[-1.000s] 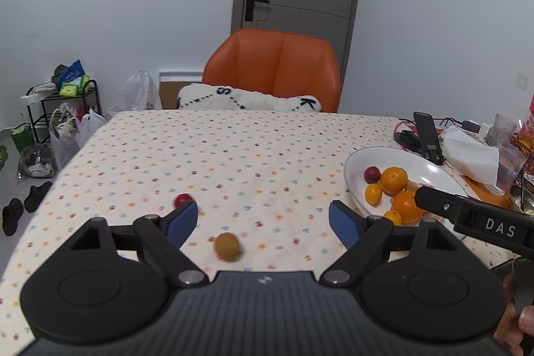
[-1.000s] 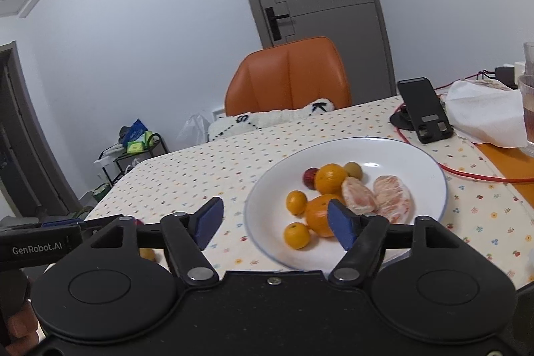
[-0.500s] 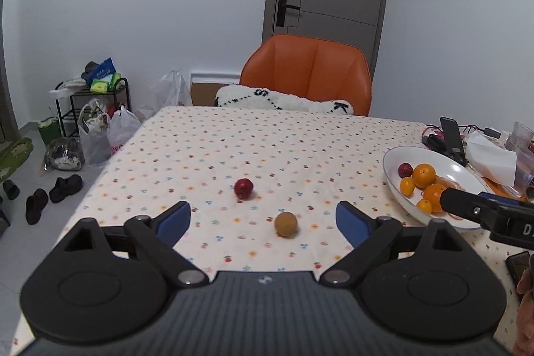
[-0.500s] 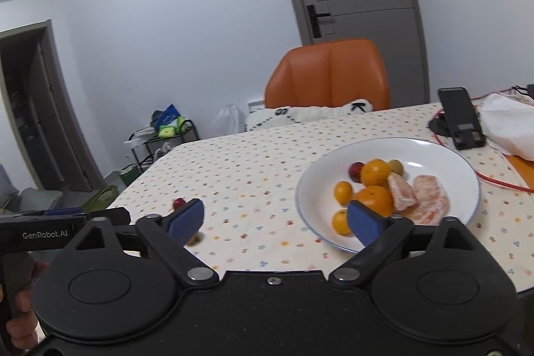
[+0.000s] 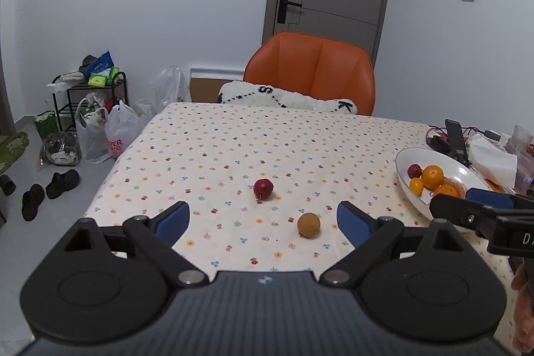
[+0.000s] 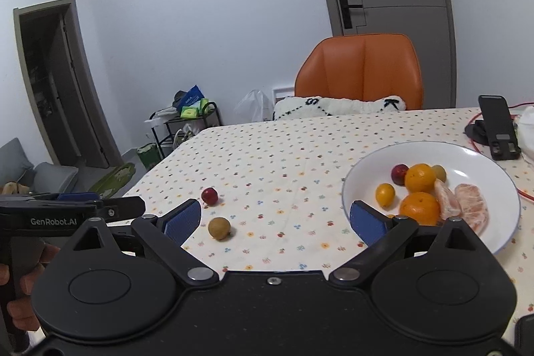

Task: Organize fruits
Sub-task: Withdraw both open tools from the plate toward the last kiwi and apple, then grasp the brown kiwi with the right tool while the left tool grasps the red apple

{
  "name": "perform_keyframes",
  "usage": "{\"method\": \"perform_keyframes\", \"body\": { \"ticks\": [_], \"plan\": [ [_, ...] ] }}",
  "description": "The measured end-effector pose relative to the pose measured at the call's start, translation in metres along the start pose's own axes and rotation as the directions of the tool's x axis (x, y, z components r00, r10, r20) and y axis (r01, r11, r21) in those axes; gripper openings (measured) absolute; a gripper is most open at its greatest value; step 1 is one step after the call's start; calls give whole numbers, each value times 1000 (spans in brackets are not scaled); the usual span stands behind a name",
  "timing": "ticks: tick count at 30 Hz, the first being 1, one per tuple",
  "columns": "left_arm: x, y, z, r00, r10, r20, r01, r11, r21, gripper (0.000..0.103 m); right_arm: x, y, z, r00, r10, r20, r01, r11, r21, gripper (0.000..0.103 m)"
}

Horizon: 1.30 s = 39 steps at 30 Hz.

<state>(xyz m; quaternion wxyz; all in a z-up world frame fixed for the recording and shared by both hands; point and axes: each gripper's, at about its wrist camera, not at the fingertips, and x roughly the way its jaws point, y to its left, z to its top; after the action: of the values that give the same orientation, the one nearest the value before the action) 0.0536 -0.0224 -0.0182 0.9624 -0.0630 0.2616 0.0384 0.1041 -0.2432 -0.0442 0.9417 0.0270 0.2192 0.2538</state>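
Note:
A small red fruit [image 5: 263,188] [image 6: 209,196] and a brown round fruit [image 5: 308,224] [image 6: 219,228] lie loose on the dotted tablecloth. To their right a white plate [image 5: 406,158] [image 6: 474,155] holds oranges, small yellow fruits, a red one and peeled segments. My left gripper [image 5: 263,221] hangs open above the near table edge, both loose fruits just ahead between its blue pads. Over the gap between the brown fruit and the plate, my right gripper [image 6: 275,219] is open and holds nothing.
An orange chair [image 5: 310,69] with a white cushion stands at the far edge. A phone on a stand [image 6: 499,127], red cable and tissue lie behind the plate. Bags, a rack [image 5: 90,99] and shoes sit on the floor at left.
Both grippers have pulled back and risen from the table. The two loose fruits now lie farther ahead of the left gripper, and the right view has swung left to take them in.

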Motion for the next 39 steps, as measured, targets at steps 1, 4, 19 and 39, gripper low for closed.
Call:
{"method": "perform_keyframes", "body": {
  "ticks": [1,4,19,39],
  "plan": [
    [1,2,0,1000,3,-3,-3,1000,0,94,2,1,1,1000,11,-5,-11,1000,8,97],
    [5,8,0,1000,4,-12,-4,1000,-7,94,10,7,3,999,31,-23,-31,999,-6,97],
    [36,40,1,996,40,-74,-44,998,-53,94,56,24,0,989,91,-113,-94,995,-27,87],
    [82,53,7,995,3,-103,-11,997,-82,91,117,39,-7,938,177,-298,-194,981,-28,24]
  ]
}}
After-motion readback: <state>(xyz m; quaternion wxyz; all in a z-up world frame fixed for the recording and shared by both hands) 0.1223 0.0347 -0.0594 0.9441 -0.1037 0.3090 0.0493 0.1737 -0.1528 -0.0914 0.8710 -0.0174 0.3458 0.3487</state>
